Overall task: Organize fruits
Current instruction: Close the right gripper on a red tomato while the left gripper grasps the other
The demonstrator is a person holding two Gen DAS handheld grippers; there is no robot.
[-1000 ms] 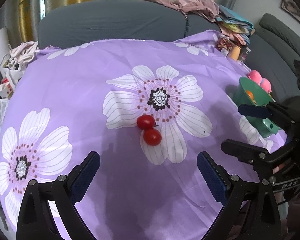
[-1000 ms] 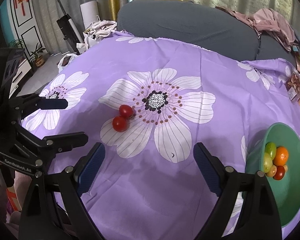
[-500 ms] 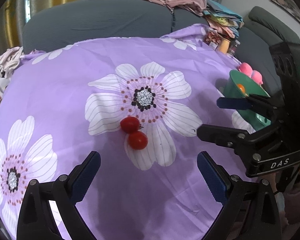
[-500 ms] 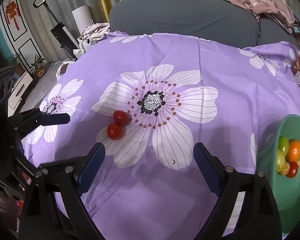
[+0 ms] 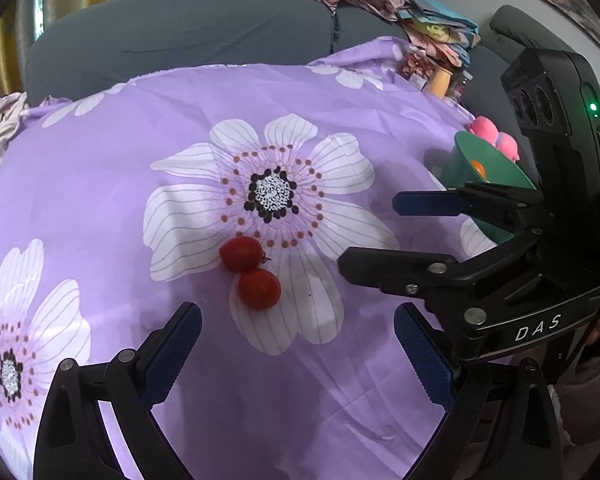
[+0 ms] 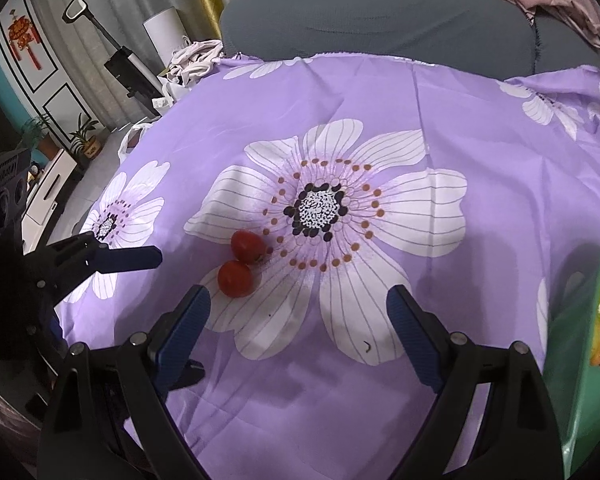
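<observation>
Left wrist view: two tomatoes [image 5: 249, 271] lie just ahead of wide-open, empty left tool [image 5: 296, 354]

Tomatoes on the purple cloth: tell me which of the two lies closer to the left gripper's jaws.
The nearer tomato, lying on a white petal just ahead of the open left gripper. The other tomato touches it but sits farther off, toward the flower's dark centre.

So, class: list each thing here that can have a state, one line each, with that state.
Left gripper: open, empty, fingers above the cloth.
Right gripper: open, empty.
Two red tomatoes: loose on the cloth, touching each other.
Green bowl: upright, partly filled with fruit.
Purple flowered cloth: spread out, slightly creased.
</observation>
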